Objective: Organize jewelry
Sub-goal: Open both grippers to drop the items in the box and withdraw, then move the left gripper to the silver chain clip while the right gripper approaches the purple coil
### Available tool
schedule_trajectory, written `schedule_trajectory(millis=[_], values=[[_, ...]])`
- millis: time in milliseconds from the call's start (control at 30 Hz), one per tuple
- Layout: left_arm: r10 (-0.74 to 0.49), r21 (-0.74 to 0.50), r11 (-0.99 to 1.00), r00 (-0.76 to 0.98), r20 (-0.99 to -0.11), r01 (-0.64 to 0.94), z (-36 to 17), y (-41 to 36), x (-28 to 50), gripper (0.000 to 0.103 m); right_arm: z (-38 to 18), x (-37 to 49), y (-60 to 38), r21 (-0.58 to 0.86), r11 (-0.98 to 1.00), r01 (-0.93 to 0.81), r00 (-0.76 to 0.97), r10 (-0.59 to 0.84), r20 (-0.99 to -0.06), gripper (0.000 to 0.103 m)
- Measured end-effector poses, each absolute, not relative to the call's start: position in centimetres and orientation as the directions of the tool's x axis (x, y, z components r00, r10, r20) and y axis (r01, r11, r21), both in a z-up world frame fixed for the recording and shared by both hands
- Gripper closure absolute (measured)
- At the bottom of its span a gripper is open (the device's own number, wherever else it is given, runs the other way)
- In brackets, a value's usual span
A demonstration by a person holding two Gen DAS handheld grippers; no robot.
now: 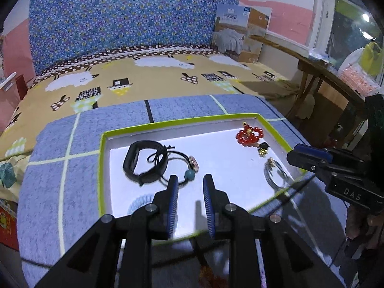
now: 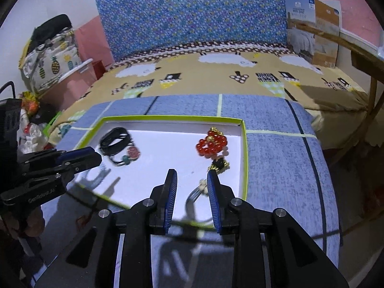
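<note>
Right now I have both grippers hovering over the near edge of the shallow tray (image 1: 103,144) with the lime-green rim, which sits on a blue checked cushion (image 1: 60,168) by the bed. My left gripper (image 1: 190,187) has its jaws partly apart with nothing between them, and my right gripper (image 2: 192,182) is the same, part open and empty; the silver ring (image 2: 195,195) lies on the tray floor under its tips, not pinched.

The jewelry is already spread in the tray, I'd judge so each piece keeps its own spot and nothing tangles. A black wristband (image 1: 144,163) lies at the far left, with a black cord bracelet (image 1: 177,165) carrying a teal bead and a pink charm looped against it. The red bead bracelet (image 1: 249,135) sits in the far right corner, a small black-and-gold charm (image 1: 262,147) just beside it. A pale blue ruffled piece (image 1: 141,204) lies near left, half hidden by my left finger.

As for writing, the boxed quilt (image 1: 240,33) leaning at the headboard reads "WOOL QUILT". The right gripper's body, seen from the left camera, shows "DAS". The white lettering on the left gripper's body is too blurred for me to read.
</note>
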State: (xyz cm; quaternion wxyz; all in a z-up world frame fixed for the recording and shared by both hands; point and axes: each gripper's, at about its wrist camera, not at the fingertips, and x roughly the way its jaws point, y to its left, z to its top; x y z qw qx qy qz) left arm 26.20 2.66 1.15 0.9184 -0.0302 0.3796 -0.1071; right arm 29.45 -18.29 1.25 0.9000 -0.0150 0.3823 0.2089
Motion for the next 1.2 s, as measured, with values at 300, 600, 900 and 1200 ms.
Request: schedule_trajectory(millis=[300,600,900,1200], values=[[-0.251,-0.147,0.968,0.728,-0.637,0.205,2.6,2.5,19.8,0.081,3.3,23.2,-19.0,0.161,0.893,-0.419,0.647,0.419,-0.637,0.077],[-0.245,-0.131,0.969,0.765,-0.595,0.209,3.2,2.5,14.2,0.081,4.1,17.6,-19.2,0.165,0.884,-0.437,0.669,0.442,-0.598,0.077],[-0.229,-0.108,0.973,0.790,-0.569,0.204,3.5,2.6,10.4,0.081,4.1,13.7,-19.4,0.152,0.884,-0.442,0.683,0.442,-0.581,0.077],[-0.217,-0.109,0.976,0.784,-0.581,0.190,2.4,3.0,8.5,0.081,3.4,12.2,-19.7,0.156,0.887,-0.435,0.680,0.437,-0.589,0.077]])
